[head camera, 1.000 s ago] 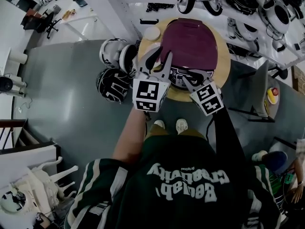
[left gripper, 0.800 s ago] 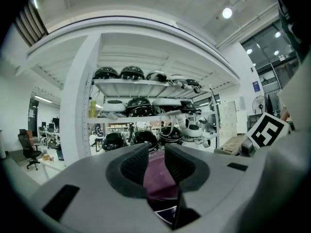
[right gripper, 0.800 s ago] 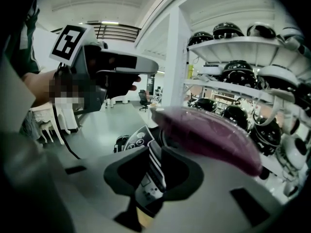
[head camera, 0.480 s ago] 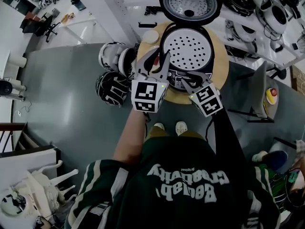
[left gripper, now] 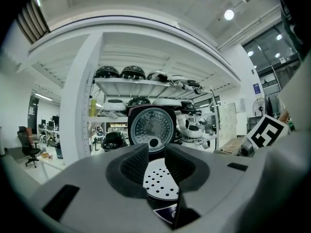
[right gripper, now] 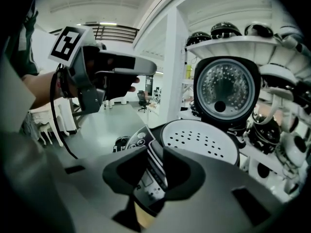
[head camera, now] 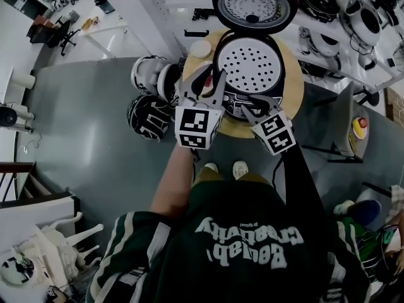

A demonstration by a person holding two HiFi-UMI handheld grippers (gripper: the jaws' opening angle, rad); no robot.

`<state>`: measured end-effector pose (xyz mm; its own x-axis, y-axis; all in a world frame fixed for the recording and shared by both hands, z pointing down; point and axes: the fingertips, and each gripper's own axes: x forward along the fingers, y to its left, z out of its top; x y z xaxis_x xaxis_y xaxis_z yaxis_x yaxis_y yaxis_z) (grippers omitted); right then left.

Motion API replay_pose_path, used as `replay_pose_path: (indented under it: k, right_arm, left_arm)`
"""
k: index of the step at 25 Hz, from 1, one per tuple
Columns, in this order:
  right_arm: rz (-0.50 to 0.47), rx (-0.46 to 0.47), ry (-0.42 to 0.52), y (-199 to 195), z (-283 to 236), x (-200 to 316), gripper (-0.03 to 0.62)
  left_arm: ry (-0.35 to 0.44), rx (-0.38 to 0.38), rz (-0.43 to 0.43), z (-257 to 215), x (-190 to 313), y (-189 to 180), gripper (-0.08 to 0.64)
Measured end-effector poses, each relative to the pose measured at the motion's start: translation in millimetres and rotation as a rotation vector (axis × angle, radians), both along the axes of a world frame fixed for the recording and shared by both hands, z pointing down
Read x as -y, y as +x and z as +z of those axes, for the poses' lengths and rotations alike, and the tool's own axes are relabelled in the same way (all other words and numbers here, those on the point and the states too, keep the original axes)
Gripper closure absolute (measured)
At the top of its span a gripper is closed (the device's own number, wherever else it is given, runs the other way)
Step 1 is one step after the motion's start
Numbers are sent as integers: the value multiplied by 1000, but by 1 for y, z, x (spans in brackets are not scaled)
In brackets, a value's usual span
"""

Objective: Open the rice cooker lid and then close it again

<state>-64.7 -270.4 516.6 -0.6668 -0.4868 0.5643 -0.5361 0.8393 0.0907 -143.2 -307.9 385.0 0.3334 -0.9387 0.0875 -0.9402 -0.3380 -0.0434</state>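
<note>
The rice cooker is set on a round wooden bench, at 12 o'clock from the person in the head view. Its lid is raised fully, and the far edge of the lid is cut off by the top of that view. The pot is covered by a white perforated plate, so its inside is hidden. The cooker's body below the rim is not seen from above. Part of the control panel is masked by the right tongs. Its buttons and display are seen in the right gripper view, but the labels are too small to be read. Pale lettering on the back of the person's jacket is seen upside down and cannot be read with confidence. Only black-and-white square markers are carried by the gripper cubes.

The left tongs are held at about 8 o'clock of the cooker, just beside its front-left rim. Their jaws are held slightly apart with nothing between them, and the plate and lid are seen through the gap. The right tongs are placed at 6 o'clock, over the control panel. Their jaws have just been opening and stand apart. The panel's front edge is seen in the gap, and no pad is seen to press on it.

A small white disc lies on the bench at 10 o'clock of the cooker. Helmets lie on the floor at 9 o'clock, and more are stored on a shelf behind the lid.
</note>
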Motion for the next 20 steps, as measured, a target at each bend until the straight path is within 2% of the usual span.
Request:
replay_pose_path:
  k: [11,14,17,20]
  right_arm:
    - [67,27,12,-1,-7,3,476]
    - [95,45,-26,1,-7,3,468]
    - [149,105,-24,8,-23,9,466]
    - [198,205,-15,11,-48,14,411]
  left_arm:
    - [-8,7,47,-5,3,0,471]
    - [-7,19,74,-8,3,-1,471]
    - [2,38,100,-17,4,-6,471]
    - [-13,45,124,-21,6,-11,471]
